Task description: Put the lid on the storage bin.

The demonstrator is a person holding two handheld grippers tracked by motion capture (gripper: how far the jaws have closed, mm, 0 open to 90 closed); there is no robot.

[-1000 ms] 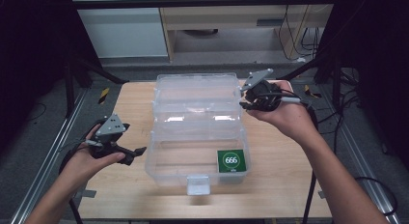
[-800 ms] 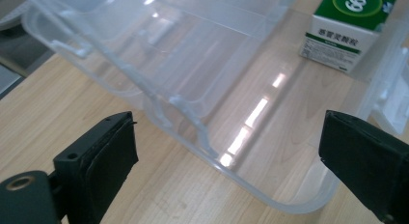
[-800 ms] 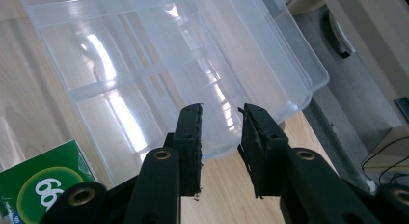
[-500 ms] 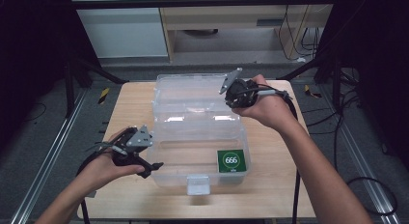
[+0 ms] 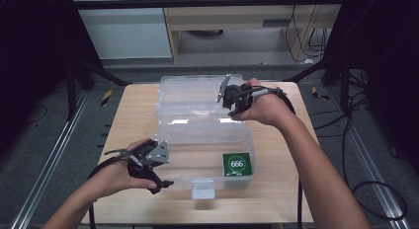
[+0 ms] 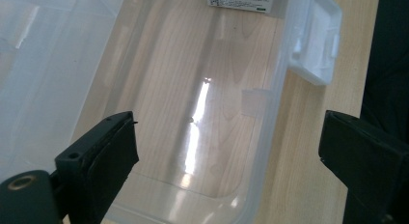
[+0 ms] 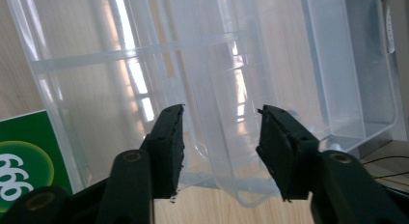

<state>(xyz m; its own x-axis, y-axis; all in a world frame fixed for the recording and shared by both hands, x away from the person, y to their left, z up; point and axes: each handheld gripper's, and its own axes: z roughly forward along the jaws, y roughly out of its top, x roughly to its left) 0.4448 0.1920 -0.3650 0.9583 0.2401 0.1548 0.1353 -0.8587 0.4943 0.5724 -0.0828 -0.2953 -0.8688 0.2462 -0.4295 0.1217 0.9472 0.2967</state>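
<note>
i hold the left gripper (image 5: 163, 182) spread at the clear box's (image 5: 197, 140) 8 o'clock corner. box sits mid-table, open. right gripper (image 5: 223, 93), jaws just widened, straddles the lid (image 5: 190, 93) edge at 1 o'clock unpinched; next move: pinch it.

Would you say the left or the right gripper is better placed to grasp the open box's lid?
Right. The right gripper has its open jaws around the lid edge by the hinge, while the left gripper sits open at the clear box's near-left corner.
</note>
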